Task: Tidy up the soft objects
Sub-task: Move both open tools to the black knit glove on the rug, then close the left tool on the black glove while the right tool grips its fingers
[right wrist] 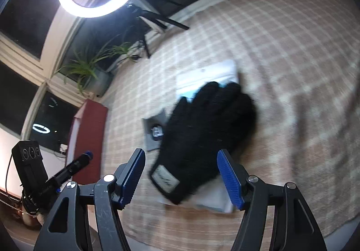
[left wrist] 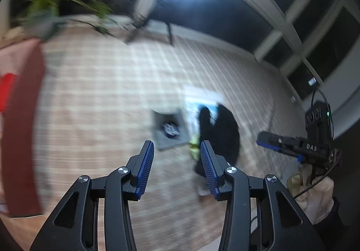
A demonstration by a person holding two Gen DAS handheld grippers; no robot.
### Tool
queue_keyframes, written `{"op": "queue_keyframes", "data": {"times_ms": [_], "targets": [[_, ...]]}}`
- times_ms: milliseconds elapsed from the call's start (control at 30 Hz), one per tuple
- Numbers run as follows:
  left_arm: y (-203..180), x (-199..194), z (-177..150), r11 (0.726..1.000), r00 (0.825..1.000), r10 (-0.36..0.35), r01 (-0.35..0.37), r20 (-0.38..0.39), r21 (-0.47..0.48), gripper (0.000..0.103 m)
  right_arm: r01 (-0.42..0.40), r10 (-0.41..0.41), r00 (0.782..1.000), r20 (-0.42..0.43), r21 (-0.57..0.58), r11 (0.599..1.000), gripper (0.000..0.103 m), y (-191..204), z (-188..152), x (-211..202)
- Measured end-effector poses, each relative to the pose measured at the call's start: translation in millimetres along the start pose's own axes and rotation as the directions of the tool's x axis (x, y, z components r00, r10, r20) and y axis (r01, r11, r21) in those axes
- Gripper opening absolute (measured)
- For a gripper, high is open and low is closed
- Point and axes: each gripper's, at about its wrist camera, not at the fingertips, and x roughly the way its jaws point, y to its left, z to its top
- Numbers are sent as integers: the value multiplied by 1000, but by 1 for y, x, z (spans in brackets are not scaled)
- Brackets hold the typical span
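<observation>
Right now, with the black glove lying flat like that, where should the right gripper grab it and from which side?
Probably at the cuff end of the black glove, near the pale label. That end lies nearest the right gripper, whose jaws are open and empty, and its edge overhangs the white item beneath. Come from the near side, one pad under the cuff edge. The fingers point away, over the white packet.
</observation>
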Motion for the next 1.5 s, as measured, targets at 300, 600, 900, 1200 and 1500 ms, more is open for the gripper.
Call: {"op": "queue_keyframes", "data": {"times_ms": [300,600,900,1200,1500], "targets": [[-21,81,-16,999,987,14,-7,-158,50,19,23,-22,999,-40,10,1000,35,-21,-5,8],[-23,118,-19,992,961,24,10,-275,124,11,38,-39,993,-108,-15,999,31,-26,-8,32],[-47,121,-25,987,953,-53,96,-297,130,9,49,-56,989,-137,-51,997,31,-26,-8,37],[-85,133,-28,976,944,-103,156,-313,151,9,48,-51,990,-134,-27,998,31,-44,-8,25],[-128,155,-31,962,933,-130,201,-336,185,9,77,-77,991,-106,-2,997,31,-73,-9,1]]}}
